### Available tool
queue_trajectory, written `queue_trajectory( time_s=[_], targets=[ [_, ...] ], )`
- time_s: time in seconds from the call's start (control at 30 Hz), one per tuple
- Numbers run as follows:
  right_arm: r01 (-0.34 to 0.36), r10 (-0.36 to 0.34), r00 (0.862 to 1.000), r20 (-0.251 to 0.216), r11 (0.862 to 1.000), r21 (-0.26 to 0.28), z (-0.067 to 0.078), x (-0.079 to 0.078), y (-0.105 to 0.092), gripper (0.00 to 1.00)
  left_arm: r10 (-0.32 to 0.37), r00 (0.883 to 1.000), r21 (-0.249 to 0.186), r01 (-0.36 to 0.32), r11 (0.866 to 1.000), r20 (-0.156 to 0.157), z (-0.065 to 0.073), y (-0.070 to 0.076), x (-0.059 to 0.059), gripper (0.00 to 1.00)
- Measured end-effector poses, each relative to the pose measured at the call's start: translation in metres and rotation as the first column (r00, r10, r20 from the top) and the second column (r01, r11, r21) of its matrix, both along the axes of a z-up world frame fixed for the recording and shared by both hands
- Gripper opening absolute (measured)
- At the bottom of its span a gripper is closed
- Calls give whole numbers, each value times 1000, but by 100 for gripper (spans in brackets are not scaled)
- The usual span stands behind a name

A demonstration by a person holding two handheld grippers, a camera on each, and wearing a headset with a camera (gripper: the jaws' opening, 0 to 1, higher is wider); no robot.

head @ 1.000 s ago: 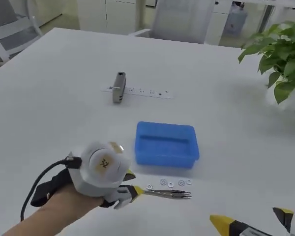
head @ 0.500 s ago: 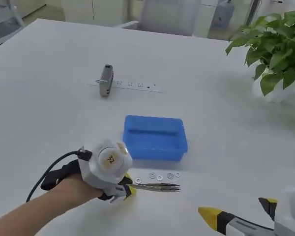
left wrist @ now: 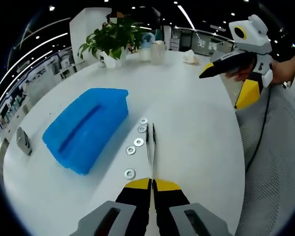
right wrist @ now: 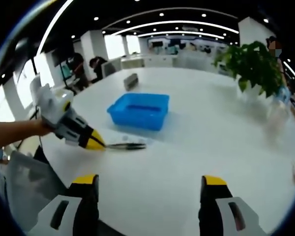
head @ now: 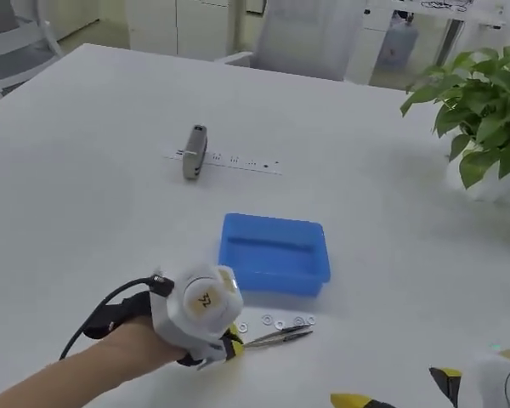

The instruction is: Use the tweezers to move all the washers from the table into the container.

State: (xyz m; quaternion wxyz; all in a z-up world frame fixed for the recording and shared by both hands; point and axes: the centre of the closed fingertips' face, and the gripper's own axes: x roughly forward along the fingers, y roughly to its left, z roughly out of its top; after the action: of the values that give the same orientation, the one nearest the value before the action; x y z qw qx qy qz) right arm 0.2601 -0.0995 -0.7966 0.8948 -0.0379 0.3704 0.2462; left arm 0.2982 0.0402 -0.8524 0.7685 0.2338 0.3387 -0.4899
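The white desk [head: 85, 127] carries the blue container [head: 274, 253] about midway across, a little back from the near edge, its floor plain blue. The left tool [left wrist: 151, 184] comes in from the near-left, its jaws pressed together on the handle end of the tweezers [left wrist: 150, 147]. The right tool [right wrist: 148, 183] hangs by the near-right corner with its jaws spread and nothing between them.

Compared with a second ago, the tweezers have swung. Then they lay roughly parallel to the row of washers [left wrist: 138, 142] and on its near side. Now they angle in toward it, and the tips sit just beside the washers at the right end of the row. That reads as lining up for a first pick rather than a lift. Five washers lie on the desk in a loose line between the container's near wall and the near edge, so the moving has probably not begun.

The tweezers' long axis runs left to right across the desk, slanting slightly away from the near edge. The tips point toward the right edge and the handle end sits in the left tool. The two prongs lie almost closed, with only a thin gap between them, and no washer is visibly caught there.
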Motion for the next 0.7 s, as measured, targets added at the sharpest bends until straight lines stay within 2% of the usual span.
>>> queue_trajectory(
  time_s=[0.17, 0.23, 0.33, 0.37, 0.43, 0.53, 0.67, 0.7],
  targets=[
    [-60, 60, 998, 7, 998, -9, 1, -4, 10, 82, 4, 999, -10, -4, 1000, 41, 16, -1, -4, 0],
    [-120, 120, 993, 13, 993, -1, 2, -8, 21, 79, 17, 998, -24, -16, 1000, 61, 27, -2, -6, 0],
    [-220, 220, 975, -5, 975, 1, -1, -19, 38, 66, 13, 996, -36, -10, 999, 85, 42, -2, -11, 0],
    [-242, 242, 970, -8, 970, 18, 0, -22, 47, 62, 15, 996, -39, -11, 999, 87, 47, -3, -13, 0],
    [-271, 272, 962, -2, 961, 51, 2, -25, 60, 58, 11, 996, -47, -7, 999, 93, 56, -4, -18, 0],
    [-308, 308, 951, 6, 950, 49, 6, -26, 71, 52, 2, 995, -44, 2, 999, 103, 63, -4, -22, 0],
    [-361, 360, 932, 27, 930, 65, 16, -24, 85, 43, -17, 995, -43, 21, 999, 99, 71, -6, -31, 0],
    [-389, 388, 921, 30, 920, 54, 17, -25, 88, 40, -20, 995, -44, 24, 999, 93, 73, -7, -34, 0]
  ],
)
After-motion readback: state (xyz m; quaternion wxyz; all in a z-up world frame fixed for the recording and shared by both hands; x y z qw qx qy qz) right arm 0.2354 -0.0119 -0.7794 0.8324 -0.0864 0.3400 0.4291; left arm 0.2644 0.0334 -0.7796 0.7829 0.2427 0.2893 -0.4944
